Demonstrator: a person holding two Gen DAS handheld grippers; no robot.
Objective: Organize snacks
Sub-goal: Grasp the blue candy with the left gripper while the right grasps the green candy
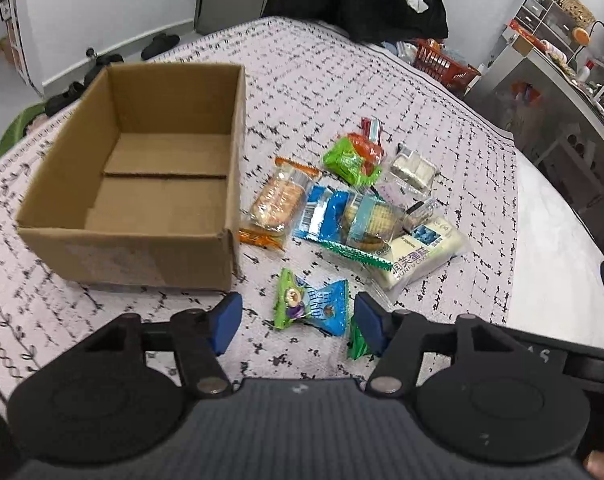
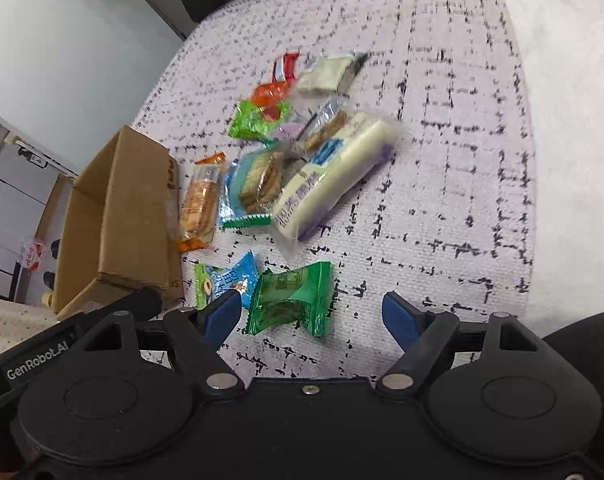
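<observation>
left gripper (image 1: 298,322) fingers spread apart, nothing between them, hovering low over the blue-green candy packet (image 1: 314,304). right gripper (image 2: 310,316) also spread wide and empty, with the green wrapped sweet (image 2: 292,298) lying in the gap between its tips

cardboard box (image 1: 142,240) sits open-topped and empty on the patterned bedspread (image 1: 442,120), left of the snack heap; nothing sorted yet, by the look of it

white cake pack (image 1: 418,252) lies at the right of the heap, overlapping the blue biscuit pack (image 1: 342,216); orange cracker pack (image 1: 276,200) just beside the box wall

judgement: take the loose small packets nearest first. pinch the puffy middle of the wrapper, not the crimped end, which would likely slip. lift clear of the box wall before releasing inside
</observation>
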